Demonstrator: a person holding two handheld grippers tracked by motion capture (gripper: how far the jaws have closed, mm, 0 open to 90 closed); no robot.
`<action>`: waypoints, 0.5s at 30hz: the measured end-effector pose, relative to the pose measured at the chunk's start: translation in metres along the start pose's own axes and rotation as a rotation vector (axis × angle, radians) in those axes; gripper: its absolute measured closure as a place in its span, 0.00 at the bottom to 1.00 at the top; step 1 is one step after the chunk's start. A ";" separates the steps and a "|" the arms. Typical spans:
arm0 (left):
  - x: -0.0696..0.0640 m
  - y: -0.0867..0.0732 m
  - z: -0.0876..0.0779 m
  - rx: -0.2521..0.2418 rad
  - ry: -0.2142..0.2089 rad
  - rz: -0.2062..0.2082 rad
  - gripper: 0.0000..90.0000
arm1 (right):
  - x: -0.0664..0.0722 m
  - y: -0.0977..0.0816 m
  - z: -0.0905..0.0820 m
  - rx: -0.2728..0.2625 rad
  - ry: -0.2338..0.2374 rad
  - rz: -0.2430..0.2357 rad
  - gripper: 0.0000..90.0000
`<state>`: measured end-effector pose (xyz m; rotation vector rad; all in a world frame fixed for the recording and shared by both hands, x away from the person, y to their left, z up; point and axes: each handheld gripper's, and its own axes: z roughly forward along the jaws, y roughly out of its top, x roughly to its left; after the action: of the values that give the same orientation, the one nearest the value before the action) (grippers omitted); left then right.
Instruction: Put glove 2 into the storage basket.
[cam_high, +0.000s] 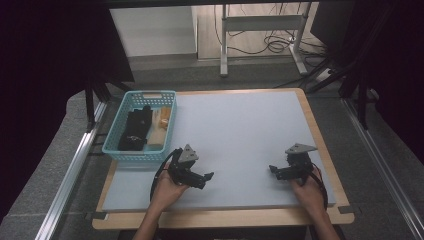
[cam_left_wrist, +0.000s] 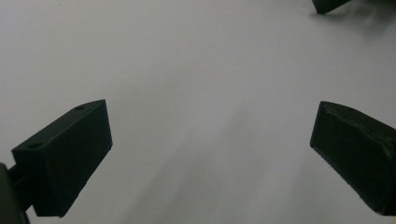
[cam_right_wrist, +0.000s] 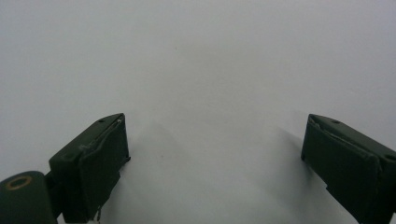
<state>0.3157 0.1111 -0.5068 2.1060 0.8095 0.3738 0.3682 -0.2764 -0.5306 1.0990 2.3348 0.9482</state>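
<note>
— Across the table (cam_high: 240, 125), mostly bare grey mat. Off at the far left corner, a teal basket (cam_high: 132, 152), loaded.

— Loaded with what?

— Mostly black pieces (cam_high: 135, 129) down the left side, hard to tell apart. Along the right wall a tan block (cam_high: 158, 136), with an orange piece (cam_high: 164, 114) behind it. All inside, none lifted.

— And nearer the front edge?

— Closest, the left gripper (cam_high: 206, 179), just in front of the basket's near right corner, apart from it, pointing toward the middle. Opposite, the right gripper (cam_high: 275, 171), well across the mat, pointing back the other way. Both low over the mat; touching or hovering, cannot tell.

— Jaws?

— Spread wide on each, clutching nothing. Along the left gripper (cam_left_wrist: 210, 135), plain mat between them, plus a tip of the other gripper at the top right corner. Along the right gripper (cam_right_wrist: 215, 140), the same plain mat, nothing between.

— So which step, by the look of it?

— Probably the very start: poised, nothing taken out. Judging by closeness, a first pick from the basket with the left.

— Calling for what?

— Turning the left hand (cam_high: 167, 189) toward the basket, rising over the near rim, then dropping straight down onto one piece. Keeping the jaws wide until astride it, clear of the mesh wall and the neighbours. Closing only then.
</note>
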 end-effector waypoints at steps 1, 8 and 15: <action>-0.001 -0.002 0.002 0.006 0.003 0.003 0.00 | 0.000 0.000 0.000 0.000 0.000 0.000 0.08; -0.003 -0.016 0.012 0.056 0.009 -0.005 0.00 | 0.000 0.000 0.000 0.000 0.000 0.000 0.08; -0.006 -0.032 0.024 0.141 0.022 -0.004 0.00 | 0.000 0.000 0.000 0.000 0.000 0.000 0.08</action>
<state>0.3103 0.1075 -0.5465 2.2341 0.8744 0.3468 0.3682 -0.2763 -0.5305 1.0990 2.3348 0.9479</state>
